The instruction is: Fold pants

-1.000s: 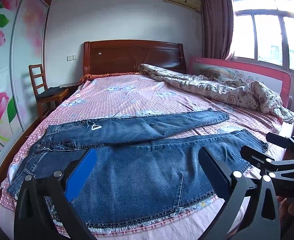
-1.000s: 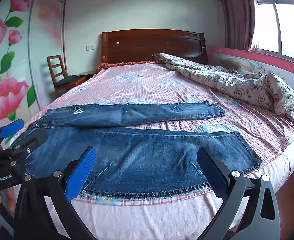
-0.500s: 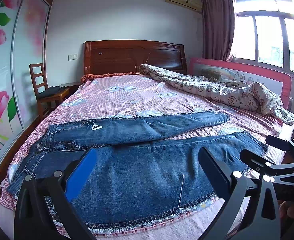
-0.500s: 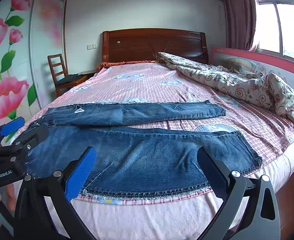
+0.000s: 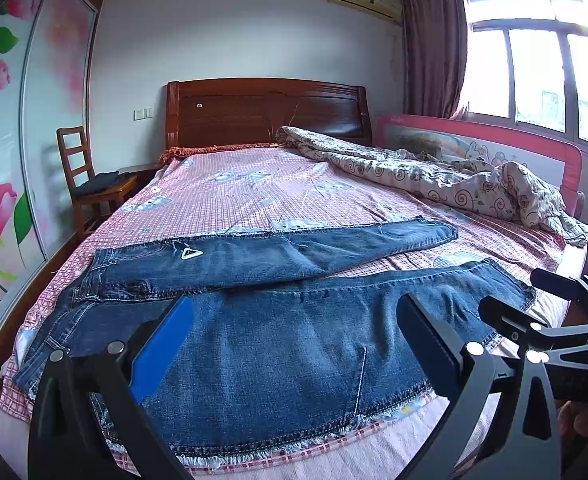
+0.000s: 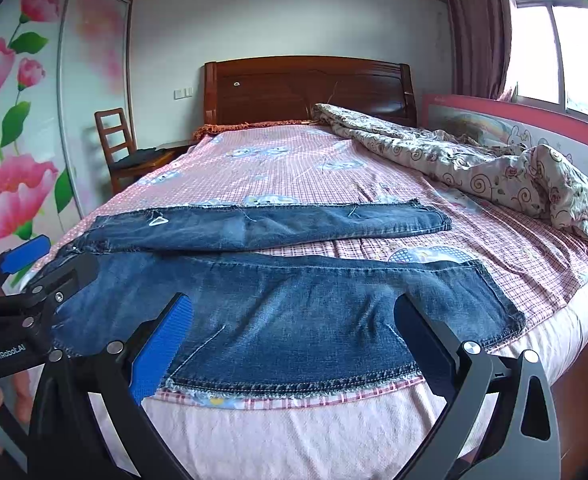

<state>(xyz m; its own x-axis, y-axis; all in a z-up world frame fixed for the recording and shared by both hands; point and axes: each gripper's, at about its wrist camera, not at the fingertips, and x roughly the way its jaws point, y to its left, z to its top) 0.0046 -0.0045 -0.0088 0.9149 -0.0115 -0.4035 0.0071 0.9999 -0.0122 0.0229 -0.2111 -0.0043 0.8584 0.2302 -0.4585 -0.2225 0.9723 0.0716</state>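
Currently your jeans (image 5: 278, 320) lie spread flat across the near end of the bed (image 5: 254, 192), waist toward 9 o'clock, both legs running toward 3 o'clock, slightly splayed. Your left hand-held gripper (image 5: 294, 340) hangs above the near leg, released, grasping nothing. Your right hand-held gripper (image 6: 294, 336) hangs over the same leg, likewise released and empty. A rumpled quilt (image 5: 434, 172) sits at 2 o'clock; a chair (image 5: 90, 180) stands at 10 o'clock.

— What colours lie ahead of the tongs?
— Dark blue jeans (image 5: 278, 332) on a pink checked sheet (image 5: 246, 196).
— And farther off?
— A cream quilt (image 6: 474, 164) with swirls, and a red-brown headboard (image 6: 306, 88).
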